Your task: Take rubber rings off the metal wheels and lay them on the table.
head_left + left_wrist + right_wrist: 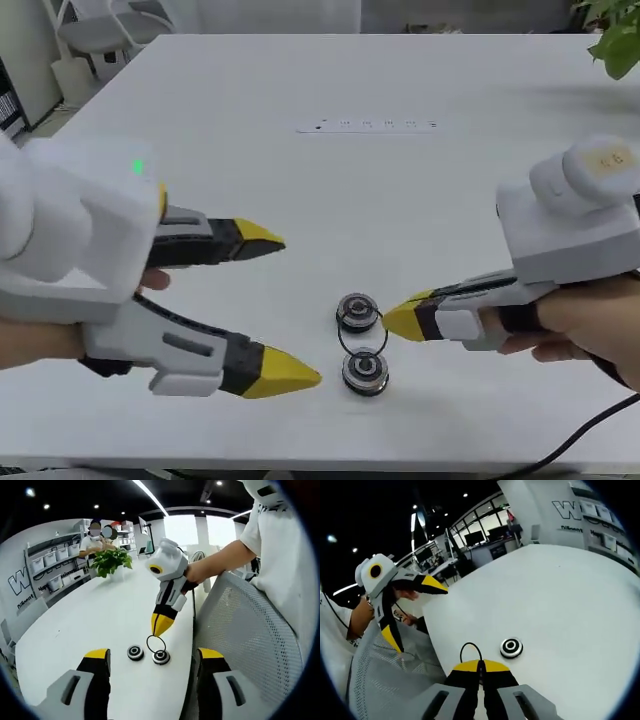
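Two small metal wheels stand near the table's front edge, one farther point(357, 312) point(135, 653) point(511, 647) and one nearer point(365, 370) point(161, 657). A thin black rubber ring point(362, 338) point(156, 642) point(470, 651) loops from the nearer wheel up to my right gripper point(392, 321) point(162, 624) point(481, 666), which is shut on it. Whether the ring still clings to that wheel I cannot tell. My left gripper point(285, 307) point(154, 654) point(415, 612) stands wide open to the left of the wheels, holding nothing.
A white power strip point(365, 125) lies mid-table. A plant point(615, 40) point(110, 560) sits at the far right corner. A black cable point(580, 440) trails off the front edge. A mesh chair point(240, 630) stands beside the table, with people at the shelves behind.
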